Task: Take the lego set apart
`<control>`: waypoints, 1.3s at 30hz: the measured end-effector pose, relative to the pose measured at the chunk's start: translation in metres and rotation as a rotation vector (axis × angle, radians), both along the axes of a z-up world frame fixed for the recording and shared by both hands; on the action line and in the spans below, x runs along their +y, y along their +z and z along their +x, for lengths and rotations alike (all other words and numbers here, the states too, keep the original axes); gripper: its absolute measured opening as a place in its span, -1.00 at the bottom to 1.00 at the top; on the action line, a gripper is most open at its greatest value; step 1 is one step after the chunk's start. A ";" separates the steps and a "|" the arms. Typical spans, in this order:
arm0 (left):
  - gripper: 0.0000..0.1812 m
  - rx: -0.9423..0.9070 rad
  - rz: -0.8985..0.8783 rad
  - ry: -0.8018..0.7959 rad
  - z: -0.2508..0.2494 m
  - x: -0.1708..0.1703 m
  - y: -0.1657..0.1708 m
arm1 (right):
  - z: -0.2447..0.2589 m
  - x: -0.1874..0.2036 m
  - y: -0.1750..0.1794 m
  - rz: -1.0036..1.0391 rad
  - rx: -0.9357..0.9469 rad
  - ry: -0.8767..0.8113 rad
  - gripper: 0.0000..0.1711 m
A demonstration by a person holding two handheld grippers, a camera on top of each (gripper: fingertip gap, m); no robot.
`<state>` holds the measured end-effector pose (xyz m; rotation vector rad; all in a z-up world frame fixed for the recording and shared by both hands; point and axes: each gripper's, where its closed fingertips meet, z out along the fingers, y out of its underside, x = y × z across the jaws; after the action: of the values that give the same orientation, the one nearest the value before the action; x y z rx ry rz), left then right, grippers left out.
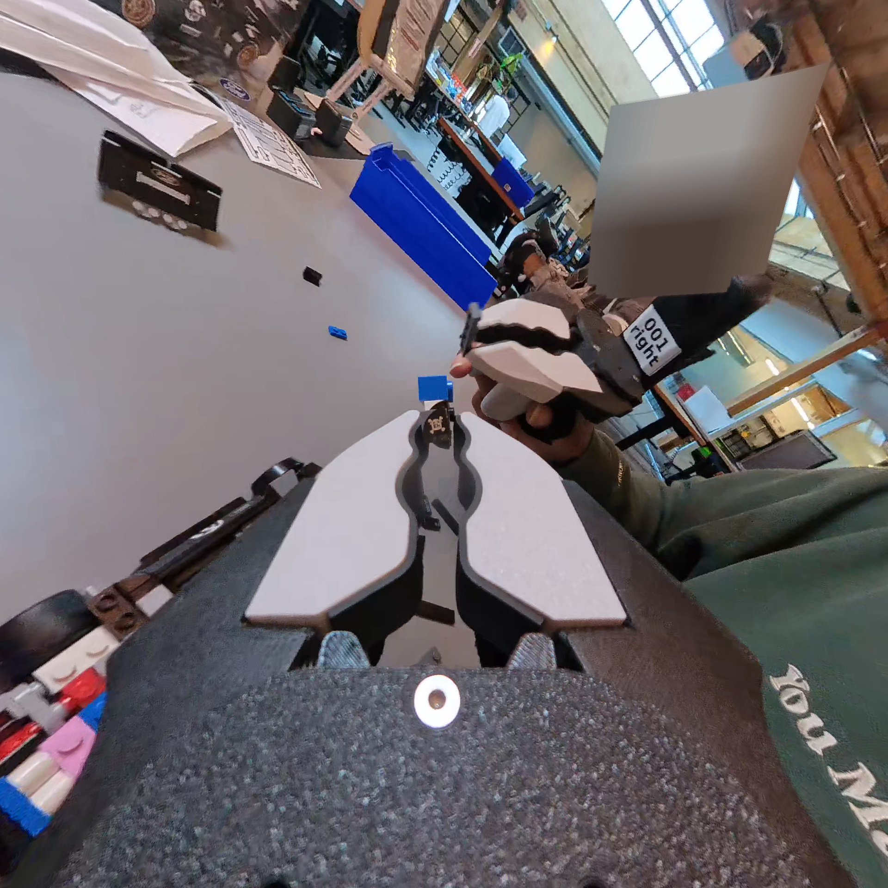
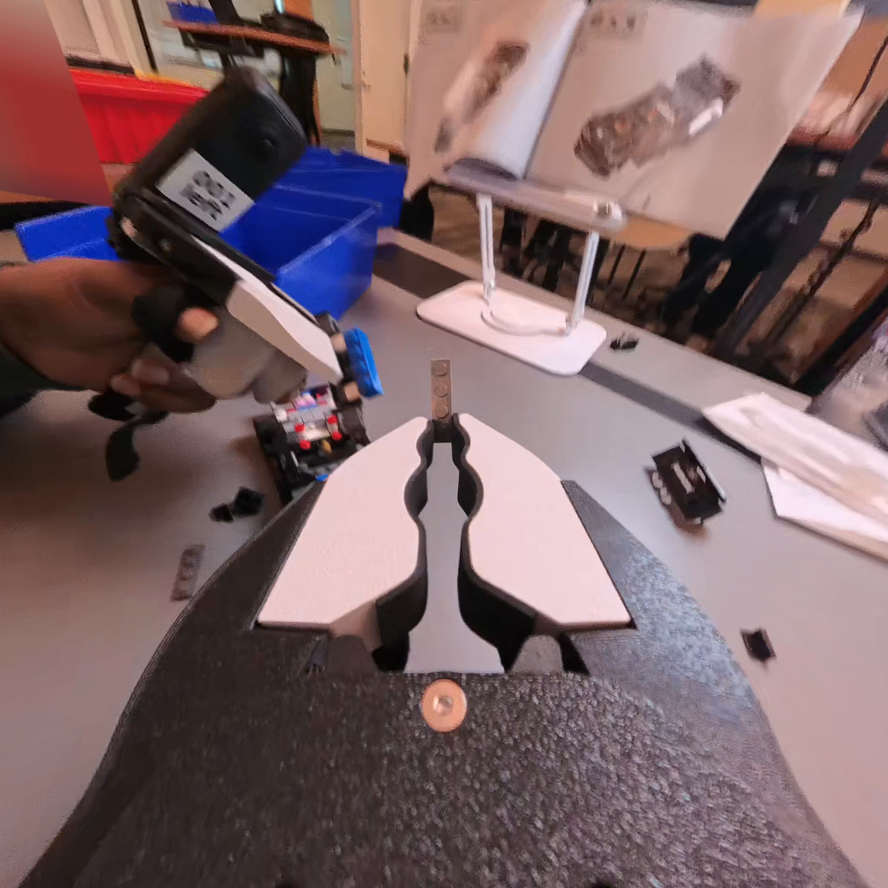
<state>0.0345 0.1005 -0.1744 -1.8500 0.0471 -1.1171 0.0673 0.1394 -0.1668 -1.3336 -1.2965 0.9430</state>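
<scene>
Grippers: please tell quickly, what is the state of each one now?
Left gripper: shut on a small black and blue lego piece.
Right gripper: shut on a thin grey lego strip.

white label (image 1: 652, 347) on right gripper (image 1: 473, 342), frame right | stitched lettering (image 1: 831, 749) on green sleeve (image 1: 749, 552), lower right | blurred label (image 2: 204, 194) on left gripper (image 2: 343, 365), unreadable

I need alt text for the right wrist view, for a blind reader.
The right claw pinches a thin grey lego strip above a grey table. At left, the left claw holds a blue and black lego piece over the lego car.
</scene>
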 end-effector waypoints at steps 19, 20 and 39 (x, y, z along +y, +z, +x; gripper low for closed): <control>-0.89 -0.139 -0.075 -0.023 -0.023 0.003 -0.013 | 0.010 -0.049 -0.100 -0.183 -0.584 0.262 -0.91; -0.89 -0.142 -0.077 -0.025 -0.023 0.003 -0.014 | 0.011 -0.059 -0.097 -0.196 -0.572 0.319 -0.91; -0.89 -0.177 -0.111 -0.121 -0.007 -0.006 -0.019 | 0.014 -0.113 -0.091 -0.059 -0.533 0.588 -0.47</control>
<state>0.0271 0.0948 -0.1937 -1.8575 -0.0054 -1.3888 0.0816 0.0265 -0.2574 -1.3188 -2.1635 1.0534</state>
